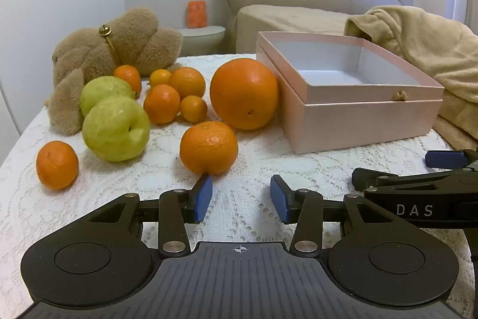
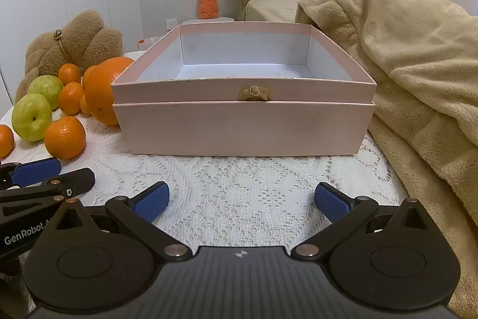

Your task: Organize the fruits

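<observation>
Your left gripper sits low over the lace-covered bench, its fingers partly apart with nothing between them. The nearest mandarin lies just ahead and a little to the left of that gap; the left finger's tip looks to be right at the fruit's base, though you cannot tell from here whether it touches. The mandarin is near round, so no long axis matters; what counts is that it sits off-centre from the gap. To take it you would likely need to spread the fingers wider and shift left before pushing forward.

Your right gripper is spread as wide as it goes and empty, pointing at the front wall of the open pink box, which holds no fruit so far. The box stands to the right of the fruit, with the large orange touching or nearly touching its left side.

The rest of the fruit lies further left: two green apples, several small mandarins clustered behind, and one lone mandarin near the bench's left edge, beside the plush toy. The left hand is plainly the nearer one to all of it; the right is nearer the box.
</observation>
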### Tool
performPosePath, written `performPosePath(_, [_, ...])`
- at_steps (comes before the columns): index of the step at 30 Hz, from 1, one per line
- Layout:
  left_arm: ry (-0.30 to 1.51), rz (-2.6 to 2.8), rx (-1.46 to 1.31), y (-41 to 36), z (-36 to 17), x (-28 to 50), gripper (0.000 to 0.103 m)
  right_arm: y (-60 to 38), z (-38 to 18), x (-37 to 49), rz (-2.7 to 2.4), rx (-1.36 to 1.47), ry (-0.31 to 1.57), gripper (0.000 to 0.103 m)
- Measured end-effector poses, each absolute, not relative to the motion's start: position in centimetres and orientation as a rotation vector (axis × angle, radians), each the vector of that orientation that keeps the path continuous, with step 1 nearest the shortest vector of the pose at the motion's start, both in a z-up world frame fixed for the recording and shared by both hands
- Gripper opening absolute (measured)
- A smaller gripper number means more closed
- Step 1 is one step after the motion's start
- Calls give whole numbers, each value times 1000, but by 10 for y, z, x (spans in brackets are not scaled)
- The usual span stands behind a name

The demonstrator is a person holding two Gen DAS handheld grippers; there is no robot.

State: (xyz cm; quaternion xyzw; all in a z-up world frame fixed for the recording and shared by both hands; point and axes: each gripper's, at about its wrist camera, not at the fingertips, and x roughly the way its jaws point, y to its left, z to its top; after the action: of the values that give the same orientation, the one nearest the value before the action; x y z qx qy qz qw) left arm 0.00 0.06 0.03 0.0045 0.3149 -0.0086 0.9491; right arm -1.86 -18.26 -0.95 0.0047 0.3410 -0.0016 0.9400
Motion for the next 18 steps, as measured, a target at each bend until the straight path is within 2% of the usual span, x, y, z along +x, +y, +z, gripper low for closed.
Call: performPosePath(18, [640, -15, 16, 0, 0, 0, 49, -183, -10, -18, -3, 11, 696, 103])
